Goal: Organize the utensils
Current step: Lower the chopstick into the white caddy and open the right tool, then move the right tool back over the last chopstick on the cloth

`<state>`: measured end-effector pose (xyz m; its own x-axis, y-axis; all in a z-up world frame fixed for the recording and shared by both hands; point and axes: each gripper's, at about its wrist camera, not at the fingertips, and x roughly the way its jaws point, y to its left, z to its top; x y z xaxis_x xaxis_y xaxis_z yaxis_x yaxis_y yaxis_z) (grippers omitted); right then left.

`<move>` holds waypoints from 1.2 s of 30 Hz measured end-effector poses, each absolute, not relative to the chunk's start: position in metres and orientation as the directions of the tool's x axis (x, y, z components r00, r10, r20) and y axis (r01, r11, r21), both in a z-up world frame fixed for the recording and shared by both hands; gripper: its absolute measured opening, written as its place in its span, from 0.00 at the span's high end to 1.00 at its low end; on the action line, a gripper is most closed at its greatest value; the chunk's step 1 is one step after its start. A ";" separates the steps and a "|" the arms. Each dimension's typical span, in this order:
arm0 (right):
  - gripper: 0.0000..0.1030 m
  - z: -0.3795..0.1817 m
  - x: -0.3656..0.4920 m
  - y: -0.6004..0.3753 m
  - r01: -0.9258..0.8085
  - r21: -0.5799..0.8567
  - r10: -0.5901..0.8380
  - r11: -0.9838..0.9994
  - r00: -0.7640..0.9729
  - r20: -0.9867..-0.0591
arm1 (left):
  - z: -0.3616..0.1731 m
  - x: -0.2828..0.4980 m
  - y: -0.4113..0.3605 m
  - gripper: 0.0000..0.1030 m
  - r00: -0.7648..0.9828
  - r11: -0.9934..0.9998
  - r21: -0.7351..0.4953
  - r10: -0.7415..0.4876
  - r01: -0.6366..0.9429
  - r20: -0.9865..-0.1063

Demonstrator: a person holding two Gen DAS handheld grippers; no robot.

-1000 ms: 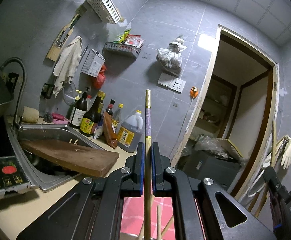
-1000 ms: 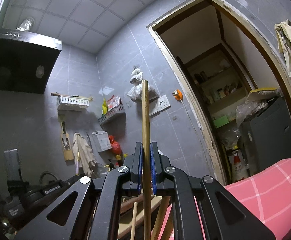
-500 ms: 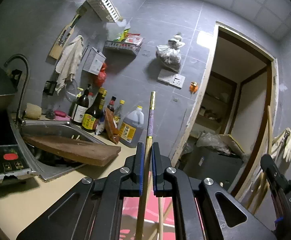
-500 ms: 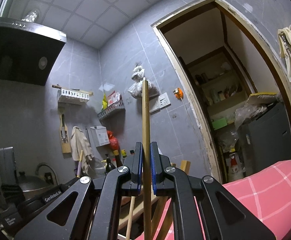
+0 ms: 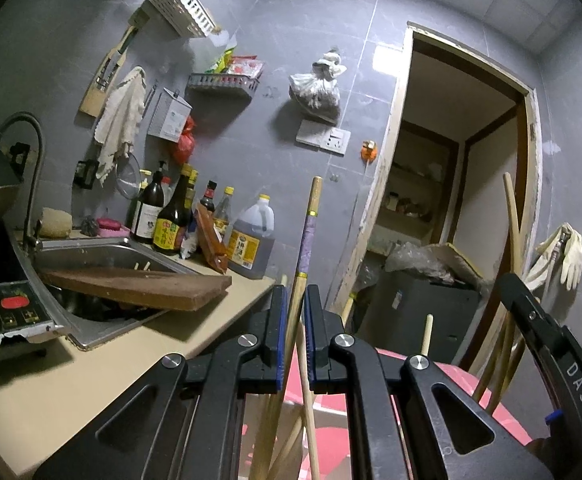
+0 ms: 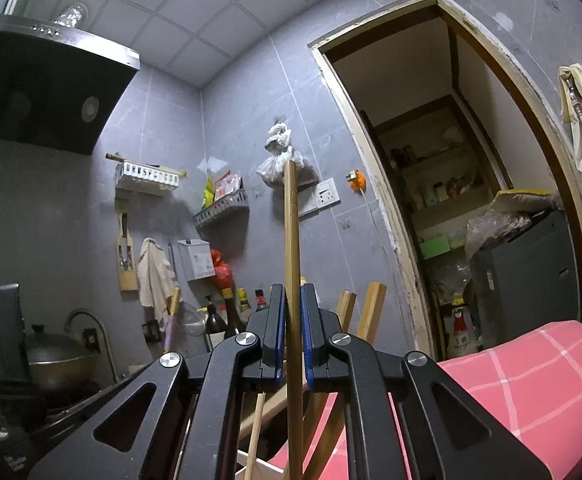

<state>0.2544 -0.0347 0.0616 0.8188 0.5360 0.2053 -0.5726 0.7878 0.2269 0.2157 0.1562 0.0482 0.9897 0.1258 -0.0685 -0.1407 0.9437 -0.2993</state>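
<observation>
- The lower end of the purple-banded wooden chopstick [image 5: 306, 240] drops behind my left fingers [image 5: 279, 336], out of sight.
- The plain bamboo chopstick [image 6: 292, 248] runs off the bottom edge.
- Labels on the dark glass sauce bottles [image 5: 171, 220] are too small for me to read.
- The steel sink [image 5: 103, 252] basin is mostly covered by the brown wooden cutting board [image 5: 139, 286].
</observation>
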 end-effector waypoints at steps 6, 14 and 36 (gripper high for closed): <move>0.93 0.059 0.253 -0.032 -0.573 0.218 0.543 0.790 0.819 0.183 | 0.042 0.215 0.155 0.94 0.989 0.943 -0.307 0.103 -0.131 -0.106; 0.93 0.057 0.248 -0.031 -0.573 0.205 0.549 0.793 0.819 0.167 | 0.040 0.209 0.156 0.94 0.989 0.936 -0.334 0.069 -0.109 -0.131; 0.35 0.088 0.200 -0.100 -0.525 0.186 0.522 0.830 0.850 0.067 | 0.070 0.175 0.129 0.53 0.985 0.946 -0.324 -0.050 -0.005 -0.162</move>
